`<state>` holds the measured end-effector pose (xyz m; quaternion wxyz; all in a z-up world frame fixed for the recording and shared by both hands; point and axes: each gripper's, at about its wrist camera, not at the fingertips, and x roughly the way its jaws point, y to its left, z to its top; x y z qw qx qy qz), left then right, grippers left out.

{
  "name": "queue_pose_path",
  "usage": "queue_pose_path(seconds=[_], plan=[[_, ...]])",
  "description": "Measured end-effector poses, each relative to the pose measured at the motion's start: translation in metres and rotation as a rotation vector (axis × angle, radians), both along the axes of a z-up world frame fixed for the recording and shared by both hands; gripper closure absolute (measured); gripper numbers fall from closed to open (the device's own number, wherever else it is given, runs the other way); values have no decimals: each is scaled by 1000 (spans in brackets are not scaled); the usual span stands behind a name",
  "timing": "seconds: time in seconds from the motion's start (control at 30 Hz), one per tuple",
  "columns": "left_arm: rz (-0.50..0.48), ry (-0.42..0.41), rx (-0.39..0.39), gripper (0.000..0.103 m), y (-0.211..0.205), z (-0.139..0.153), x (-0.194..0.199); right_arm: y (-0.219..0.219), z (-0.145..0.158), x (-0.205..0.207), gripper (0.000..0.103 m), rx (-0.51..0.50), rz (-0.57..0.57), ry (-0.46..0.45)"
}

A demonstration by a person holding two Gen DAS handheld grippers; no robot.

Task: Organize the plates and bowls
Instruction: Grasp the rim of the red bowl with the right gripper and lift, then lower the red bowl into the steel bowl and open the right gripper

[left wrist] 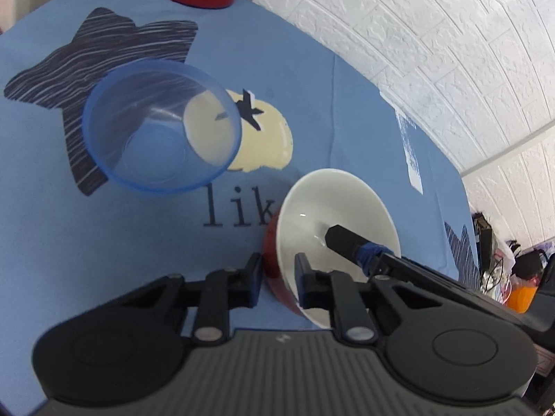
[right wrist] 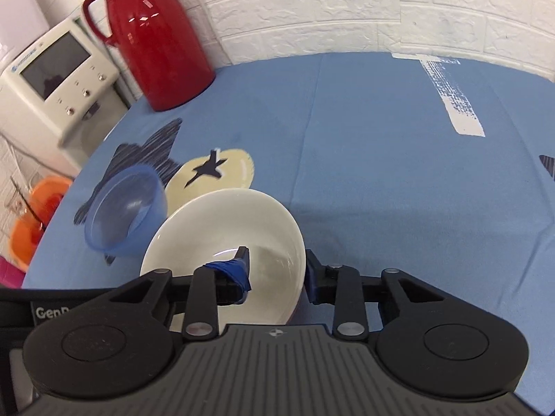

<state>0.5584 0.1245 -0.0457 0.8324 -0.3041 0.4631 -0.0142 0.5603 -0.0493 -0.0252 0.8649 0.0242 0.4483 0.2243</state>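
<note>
- My left tool (left wrist: pixel 277 277) straddled the near rim of the red bowl (left wrist: pixel 333 215), one finger outside on the red wall, one inside on the white; whether it pinched the rim I could not tell.
- My right tool (right wrist: pixel 275 270) straddled the same bowl's (right wrist: pixel 222 222) opposite rim, its blue-taped finger (right wrist: pixel 239 270) inside, the other outside; its grip I could not tell either.
- The bowl sat tilted over the desk's (right wrist: pixel 381 173) blue cloth.
- Just beyond it the clear blue bowl (left wrist: pixel 161 126) rested on the cloth, near but apart.
- Farthest back, a red jug (right wrist: pixel 152 34) stood by the white brick wall (right wrist: pixel 347 7).
</note>
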Motion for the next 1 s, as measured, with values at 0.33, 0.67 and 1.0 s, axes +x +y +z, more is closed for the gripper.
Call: queue_pose_path(seconds=[0.33, 0.67, 1.0], plan=[[-121, -28, 17, 93, -30, 40, -93, -36, 36, -105, 81, -26, -25, 12], [-299, -32, 23, 94, -88, 58, -211, -80, 55, -230, 78, -94, -75, 1], [-381, 47, 93, 95, -120, 14, -252, -104, 2, -273, 79, -60, -109, 88]])
